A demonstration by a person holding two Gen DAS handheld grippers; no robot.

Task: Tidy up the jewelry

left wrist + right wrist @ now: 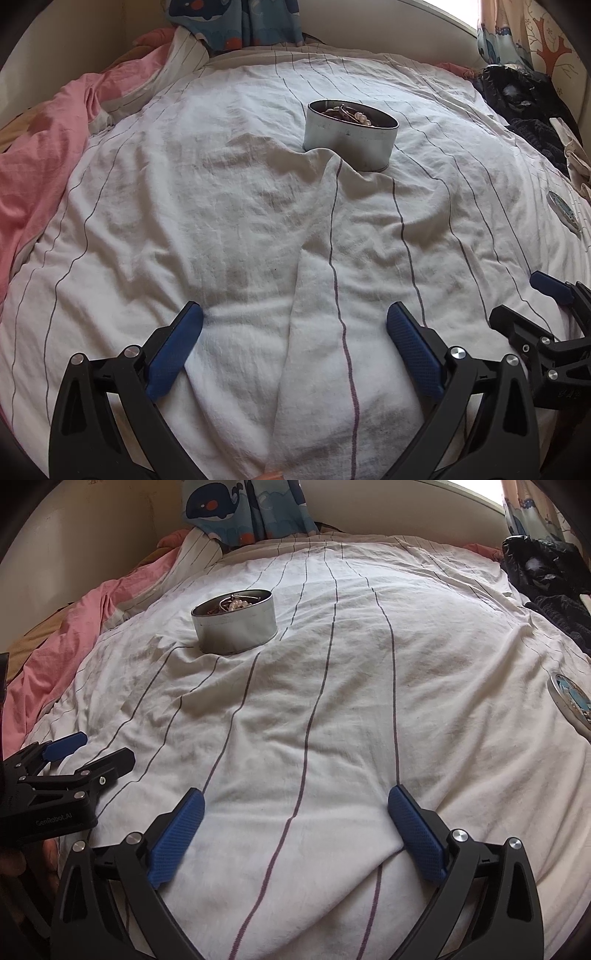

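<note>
A round silver tin (351, 138) stands open on the striped white sheet, with pearl beads and metal jewelry (349, 112) inside. It also shows in the right wrist view (236, 622), up and to the left. The tin's lid (570, 701), with a blue picture, lies flat on the sheet at the far right; it also shows in the left wrist view (563, 210). My left gripper (295, 325) is open and empty, well short of the tin. My right gripper (295, 808) is open and empty. Each gripper shows at the edge of the other's view.
A pink blanket (40, 155) is bunched along the left side. Dark clothes (524, 107) lie at the back right. A whale-print curtain (243, 506) hangs behind the bed. A raised fold of sheet (325, 206) runs from the tin toward my left gripper.
</note>
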